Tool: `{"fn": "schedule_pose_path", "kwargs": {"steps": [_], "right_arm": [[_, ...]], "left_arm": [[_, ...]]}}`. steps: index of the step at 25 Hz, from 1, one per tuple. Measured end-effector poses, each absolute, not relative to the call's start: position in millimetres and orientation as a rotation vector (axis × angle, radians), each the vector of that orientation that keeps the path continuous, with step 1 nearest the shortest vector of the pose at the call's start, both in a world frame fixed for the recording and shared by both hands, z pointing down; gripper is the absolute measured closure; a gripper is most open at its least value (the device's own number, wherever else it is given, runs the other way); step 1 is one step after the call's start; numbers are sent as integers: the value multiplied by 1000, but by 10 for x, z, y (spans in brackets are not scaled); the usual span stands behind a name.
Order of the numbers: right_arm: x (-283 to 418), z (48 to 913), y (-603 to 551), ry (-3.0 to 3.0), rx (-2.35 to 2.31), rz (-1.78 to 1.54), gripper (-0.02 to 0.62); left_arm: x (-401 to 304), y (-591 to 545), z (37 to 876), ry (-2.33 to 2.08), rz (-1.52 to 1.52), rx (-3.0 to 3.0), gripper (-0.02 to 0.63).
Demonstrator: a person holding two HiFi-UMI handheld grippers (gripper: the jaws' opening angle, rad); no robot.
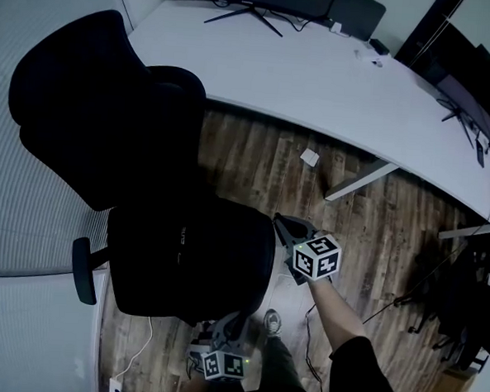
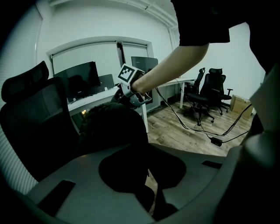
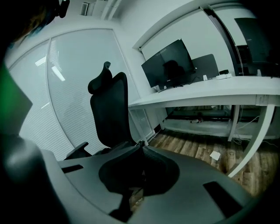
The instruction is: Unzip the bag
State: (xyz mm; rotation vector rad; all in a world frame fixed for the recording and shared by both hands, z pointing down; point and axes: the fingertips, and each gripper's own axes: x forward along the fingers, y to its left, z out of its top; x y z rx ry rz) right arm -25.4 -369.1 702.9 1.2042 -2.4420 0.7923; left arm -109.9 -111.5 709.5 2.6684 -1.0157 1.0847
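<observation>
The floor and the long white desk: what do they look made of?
The floor looks like brown wood planks, grain and seams showing; real wood or laminate, I can't tell. The desk has a smooth, matt white top, probably laminate or painted board.

wood floor (image 1: pixel 255 163) | white curved desk (image 1: pixel 319 71) | black office chair (image 1: pixel 85 107)

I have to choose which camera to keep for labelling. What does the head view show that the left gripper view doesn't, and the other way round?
Only the head view shows the left gripper at the picture's bottom, and a scrap of paper on the floor by the desk.

Only the left gripper view shows the wall behind the desk and the monitor screens from the front.

Both views show the bag on the chair, the right gripper at the bag's edge, the forearm behind it and the white desk.
</observation>
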Motion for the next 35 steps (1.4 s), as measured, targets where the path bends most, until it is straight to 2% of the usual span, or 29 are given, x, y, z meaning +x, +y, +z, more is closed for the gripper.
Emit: {"fn": "schedule_pose_path", "kwargs": {"steps": [21,35], "right_arm": [[-486,7305,-4148,-2349,1170,774,551],[-291,7144,-3977,-2356,1197,770,548]], "left_arm": [[-1173,-1159,7113,-1020,1012,2670,543],[-1088,-1123,7121,-1064,1029,2598,526]]}}
